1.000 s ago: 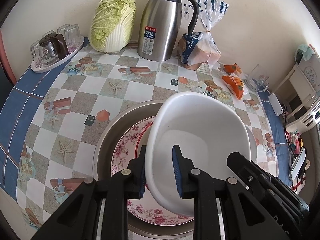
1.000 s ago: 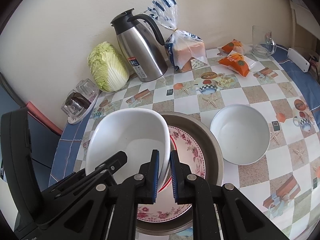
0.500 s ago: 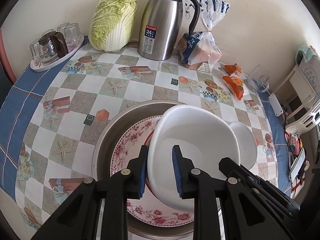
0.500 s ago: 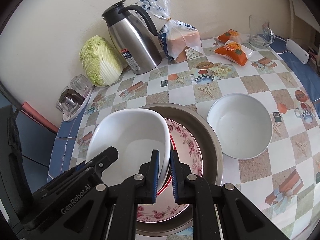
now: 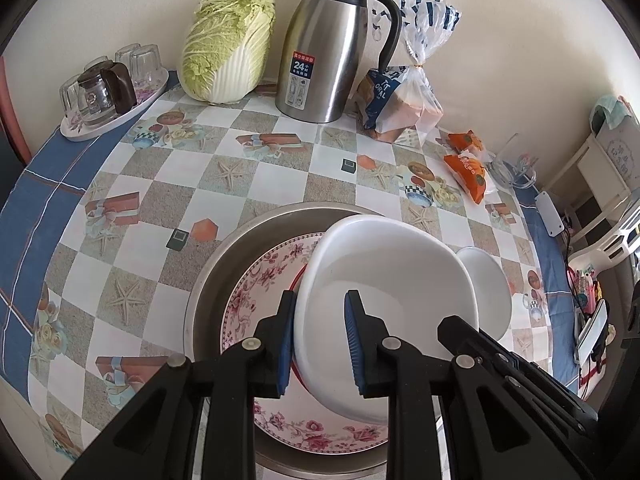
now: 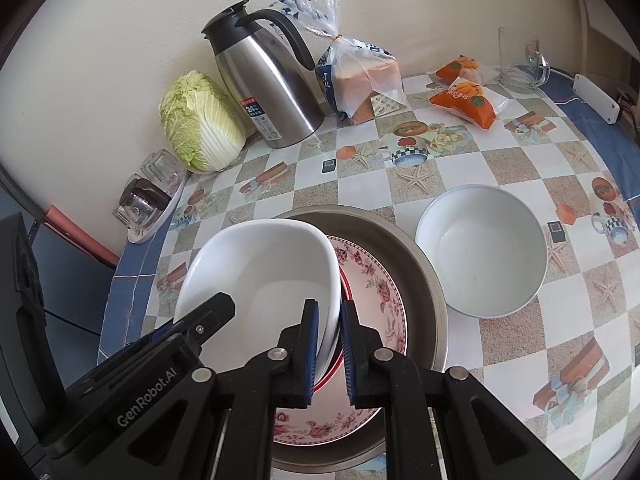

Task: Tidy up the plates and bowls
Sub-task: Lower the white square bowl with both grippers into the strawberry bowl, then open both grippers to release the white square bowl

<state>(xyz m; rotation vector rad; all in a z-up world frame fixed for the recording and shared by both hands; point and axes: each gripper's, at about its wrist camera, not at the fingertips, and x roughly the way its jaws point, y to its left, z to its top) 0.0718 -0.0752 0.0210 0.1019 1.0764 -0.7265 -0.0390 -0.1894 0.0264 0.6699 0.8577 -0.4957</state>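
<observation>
A white squarish bowl (image 5: 400,276) sits tilted over a floral plate (image 5: 260,280) inside a round metal pan (image 5: 224,252). My left gripper (image 5: 320,336) straddles the bowl's left rim; its jaws stand wider than the rim. My right gripper (image 6: 329,344) is shut on the bowl's right rim; the bowl (image 6: 272,268) shows there over the plate (image 6: 376,292) and pan (image 6: 424,264). A second round white bowl (image 6: 480,256) stands on the table right of the pan, partly hidden in the left wrist view (image 5: 488,284).
At the back stand a napa cabbage (image 5: 228,44), a steel thermos jug (image 5: 332,48), a bread bag (image 5: 404,96), orange snack packets (image 5: 468,164) and a glass mug (image 6: 520,60). A tray of glasses (image 5: 108,92) is at the far left.
The held bowl has come down lower onto the floral plate. The left gripper's jaws have widened on the rim. The right gripper stays shut on the rim.
</observation>
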